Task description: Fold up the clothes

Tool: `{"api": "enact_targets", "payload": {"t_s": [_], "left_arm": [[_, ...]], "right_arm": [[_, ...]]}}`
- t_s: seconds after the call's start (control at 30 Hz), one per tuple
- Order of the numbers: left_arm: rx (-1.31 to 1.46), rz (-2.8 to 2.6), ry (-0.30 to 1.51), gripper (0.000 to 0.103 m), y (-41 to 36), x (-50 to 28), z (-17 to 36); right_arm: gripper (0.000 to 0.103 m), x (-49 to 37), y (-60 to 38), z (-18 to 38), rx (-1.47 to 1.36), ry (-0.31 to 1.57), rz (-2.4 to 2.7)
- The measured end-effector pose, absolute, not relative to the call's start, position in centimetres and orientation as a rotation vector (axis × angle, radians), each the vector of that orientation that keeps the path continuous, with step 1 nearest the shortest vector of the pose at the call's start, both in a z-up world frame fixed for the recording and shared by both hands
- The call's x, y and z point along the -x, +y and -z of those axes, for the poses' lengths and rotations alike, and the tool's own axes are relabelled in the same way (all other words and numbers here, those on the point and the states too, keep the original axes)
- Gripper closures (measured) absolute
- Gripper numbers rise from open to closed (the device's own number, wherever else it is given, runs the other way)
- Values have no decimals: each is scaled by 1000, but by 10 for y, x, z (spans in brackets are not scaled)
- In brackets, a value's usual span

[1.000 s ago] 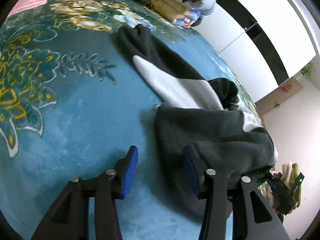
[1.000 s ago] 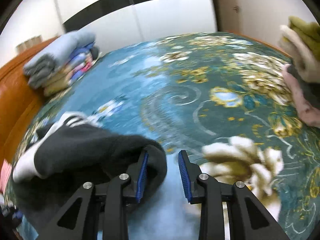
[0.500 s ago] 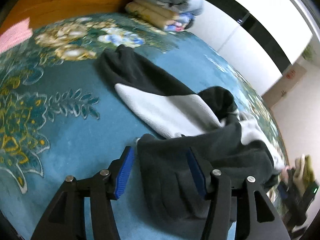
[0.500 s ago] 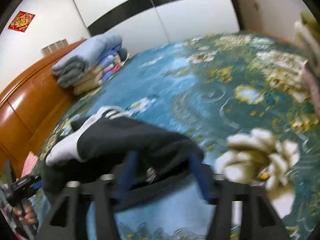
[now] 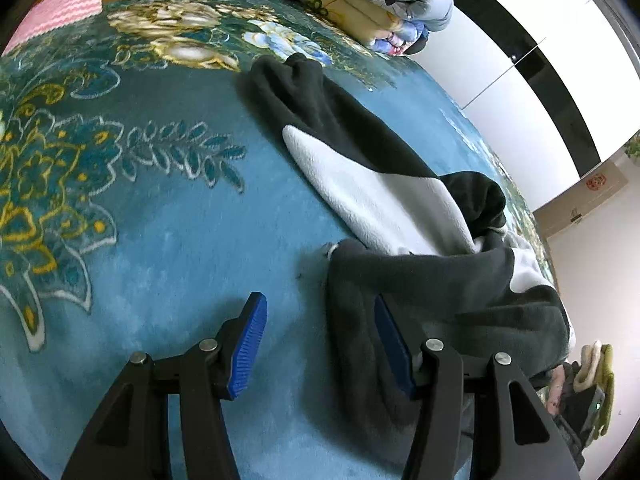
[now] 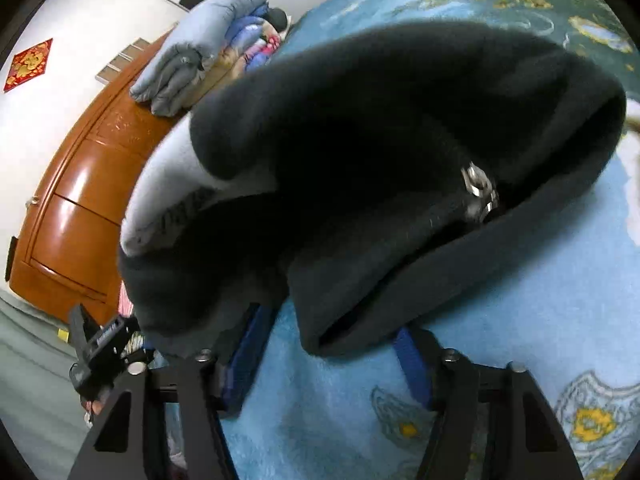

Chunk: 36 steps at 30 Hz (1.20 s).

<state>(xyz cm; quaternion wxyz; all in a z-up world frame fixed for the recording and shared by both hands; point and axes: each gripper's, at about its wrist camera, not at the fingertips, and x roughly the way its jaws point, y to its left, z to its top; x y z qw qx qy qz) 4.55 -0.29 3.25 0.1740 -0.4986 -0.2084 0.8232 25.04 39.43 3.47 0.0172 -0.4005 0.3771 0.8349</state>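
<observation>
A dark grey fleece jacket (image 5: 432, 280) with a white panel (image 5: 372, 200) lies partly folded on the blue flowered blanket (image 5: 168, 220); one sleeve (image 5: 304, 92) stretches toward the headboard. My left gripper (image 5: 320, 344) is open just above the blanket, with its right pad (image 5: 394, 344) against the jacket's near edge and nothing between the pads. In the right wrist view the jacket (image 6: 400, 140) fills the frame as a thick fold, its zipper pull (image 6: 478, 192) showing. My right gripper (image 6: 332, 360) is open wide, and the fold's lower edge hangs over its fingertips.
Folded quilts (image 5: 384, 4) are stacked at the bed's far end by a wooden headboard (image 6: 80, 184). A pink cloth (image 5: 60, 12) lies at the blanket's corner. White wardrobe doors (image 5: 540, 80) stand beyond. The other gripper (image 6: 100, 348) shows low on the left in the right wrist view.
The left gripper shifted left, so the jacket edge now sits at its right pad instead of between the pads. The right gripper opened wider and closed in on the jacket fold.
</observation>
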Motion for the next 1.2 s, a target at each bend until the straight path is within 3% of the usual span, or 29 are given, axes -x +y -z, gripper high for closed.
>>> {"api": "enact_targets", "payload": {"t_s": [0.03,0.2,0.37,0.7,0.8,0.97,1.1,1.2], "left_arm": [[1414,-2331,-594,46,-2,-47,-33],[1405,-2315,-599,46,-3,-52,-33],[1359,-2324,-584,46,-9,-57,-40],[1312,-2298,-509,46,11,-41,-60],[1293,-2246,-454,46,40,-36,-65],[1246,-2079,-286,46,122,-42,-73],[1213,-1961,-214,45,190,-40,-76],[1255,-1882,-244,45,233,-29,-74]], "right_arm": [[63,-249,397,-37,1215,1170,-2591],[89,-239,413,-30,1167,1251,-2521],[92,-230,465,-64,1034,1210,-2534],[92,-160,519,-179,895,412,-2530],[92,-144,531,-150,1045,421,-2463],[83,-182,525,-133,1008,542,-2502],[44,-220,516,-125,934,652,-2544],[41,-248,509,-120,876,734,-2573]]}}
